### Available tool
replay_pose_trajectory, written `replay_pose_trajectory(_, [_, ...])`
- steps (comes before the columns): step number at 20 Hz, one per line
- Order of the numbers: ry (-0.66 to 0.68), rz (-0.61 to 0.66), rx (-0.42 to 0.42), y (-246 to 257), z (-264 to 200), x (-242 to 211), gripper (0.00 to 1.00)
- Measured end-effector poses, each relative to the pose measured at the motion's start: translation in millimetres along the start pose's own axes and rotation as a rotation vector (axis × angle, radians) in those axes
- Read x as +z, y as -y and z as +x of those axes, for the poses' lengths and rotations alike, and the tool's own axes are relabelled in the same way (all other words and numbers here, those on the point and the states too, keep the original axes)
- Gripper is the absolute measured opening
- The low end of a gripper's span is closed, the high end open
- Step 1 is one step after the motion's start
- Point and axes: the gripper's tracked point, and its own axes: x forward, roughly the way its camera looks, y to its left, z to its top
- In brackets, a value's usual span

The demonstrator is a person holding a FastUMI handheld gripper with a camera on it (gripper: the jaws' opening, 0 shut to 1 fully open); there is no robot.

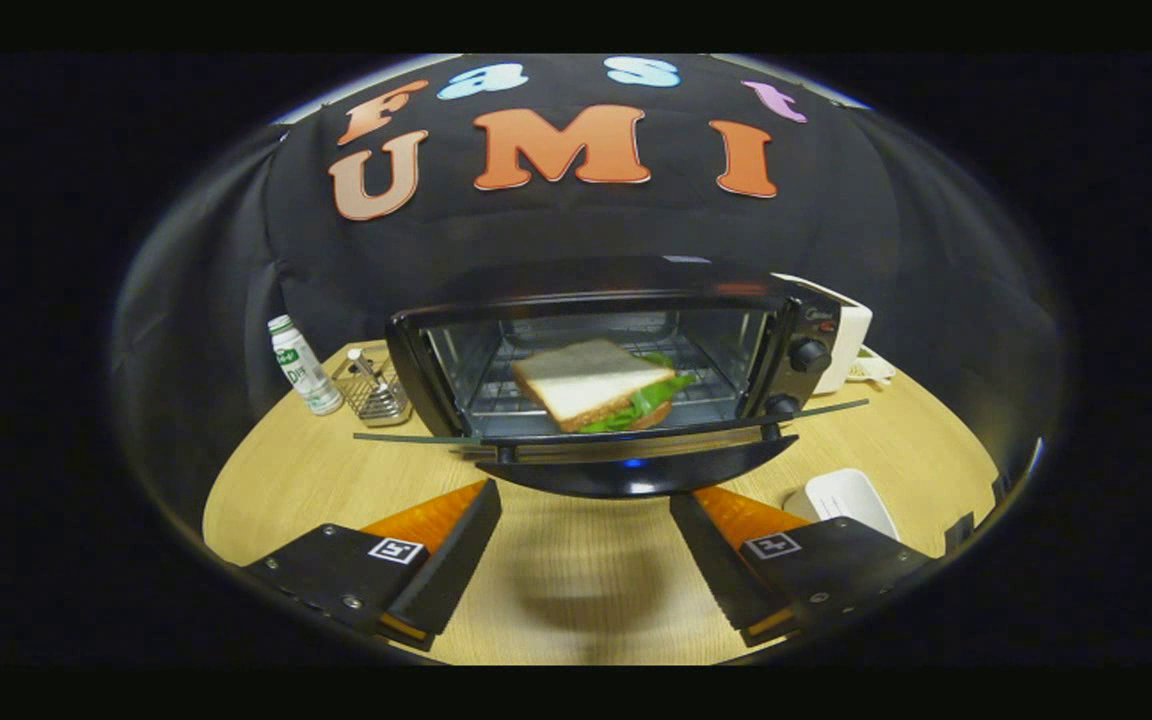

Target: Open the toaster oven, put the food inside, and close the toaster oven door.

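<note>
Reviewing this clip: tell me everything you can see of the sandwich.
The sandwich is pale sliced bread with a brown crust and green lettuce sticking out along its lower and right edges. It lies slightly tilted on the wire rack inside the toaster oven, whose door hangs open. The gripper, fingers apart and empty, is beyond the door, not touching it.
</note>
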Motion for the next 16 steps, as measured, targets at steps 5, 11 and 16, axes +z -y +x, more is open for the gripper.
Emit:
replay_pose_trajectory(5, [0.04, 0.0, 0.003, -5.2, 17.0, 32.0, 1.0])
replay_pose_trajectory(11, [0.093, -0.043, 0.007, -15.4, 39.1, 66.4, 1.0])
replay_pose_trajectory(16, [0.098, -0.026, 0.017, -19.8, 37.8, 68.2, 1.0])
